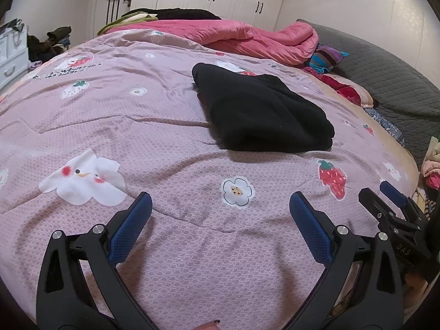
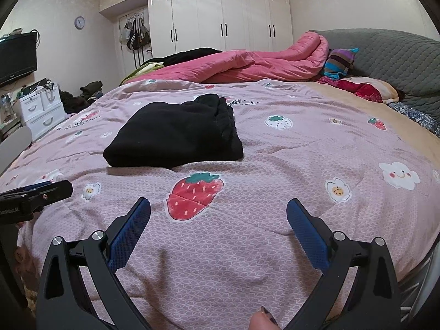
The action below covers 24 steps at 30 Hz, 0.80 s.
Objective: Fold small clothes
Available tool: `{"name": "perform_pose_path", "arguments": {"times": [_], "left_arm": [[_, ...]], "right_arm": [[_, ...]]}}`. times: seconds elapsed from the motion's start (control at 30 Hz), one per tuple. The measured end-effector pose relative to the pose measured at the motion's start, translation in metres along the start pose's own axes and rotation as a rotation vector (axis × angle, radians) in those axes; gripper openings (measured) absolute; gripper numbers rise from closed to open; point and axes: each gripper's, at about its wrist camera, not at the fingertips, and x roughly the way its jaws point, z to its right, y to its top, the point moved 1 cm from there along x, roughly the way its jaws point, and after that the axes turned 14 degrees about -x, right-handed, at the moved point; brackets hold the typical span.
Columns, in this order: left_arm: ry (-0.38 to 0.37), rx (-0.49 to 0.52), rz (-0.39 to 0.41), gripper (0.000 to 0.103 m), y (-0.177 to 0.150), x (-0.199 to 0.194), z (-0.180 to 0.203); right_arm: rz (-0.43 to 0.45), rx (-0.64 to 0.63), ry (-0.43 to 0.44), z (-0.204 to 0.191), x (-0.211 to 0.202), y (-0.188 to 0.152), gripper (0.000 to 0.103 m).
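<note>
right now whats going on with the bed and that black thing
A person holds a hand-held gripper in each hand over a pink printed bedspread. The left hand-held gripper and the right hand-held gripper are both open and empty. A black garment lies folded on the bedspread ahead of them, touched by neither.

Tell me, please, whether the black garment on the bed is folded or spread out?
Folded: the black garment lies as a compact stack of layers on the pink strawberry-print quilt, clear of both hand-held grippers.
</note>
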Motion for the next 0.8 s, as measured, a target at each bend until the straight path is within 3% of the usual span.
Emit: {"name": "perform_pose_path", "arguments": {"times": [0.8], "left_arm": [[0.029, 0.009, -0.001, 0.094, 0.0008, 0.0009, -0.0005]], "right_arm": [[-0.009, 0.003, -0.011, 0.0012, 0.0035, -0.0002, 0.099]]}}
